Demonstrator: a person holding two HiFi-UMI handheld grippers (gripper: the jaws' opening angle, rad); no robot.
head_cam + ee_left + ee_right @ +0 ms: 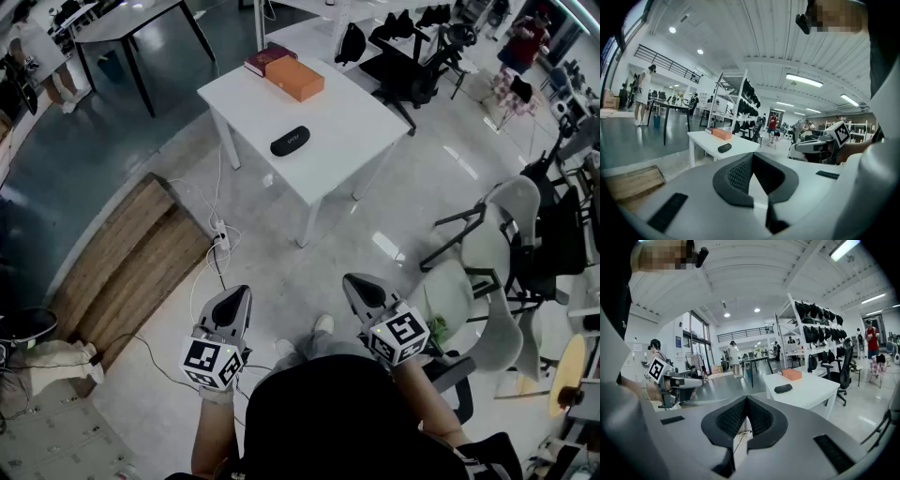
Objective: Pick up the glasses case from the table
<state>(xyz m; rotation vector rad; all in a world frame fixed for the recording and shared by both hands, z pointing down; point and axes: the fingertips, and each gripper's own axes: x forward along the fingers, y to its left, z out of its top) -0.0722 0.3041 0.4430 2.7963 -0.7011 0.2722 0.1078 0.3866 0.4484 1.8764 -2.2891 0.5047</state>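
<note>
The black glasses case (290, 141) lies near the left edge of a white table (349, 141), far ahead of me across the floor. It also shows small in the left gripper view as a dark oval case (724, 147) and in the right gripper view (783, 388). My left gripper (234, 298) and right gripper (359, 284) are held low in front of my body, well short of the table. Both point toward it. The left gripper's (752, 157) jaws meet at the tips with nothing between them. So do the right gripper's (746, 399).
An orange box (295, 78) and a maroon book (269, 58) sit at the table's far end. A wooden platform (122, 262) and a power strip with cables (220, 239) lie on the floor to the left. Black office chairs (412, 66) and grey chairs (497, 272) stand to the right.
</note>
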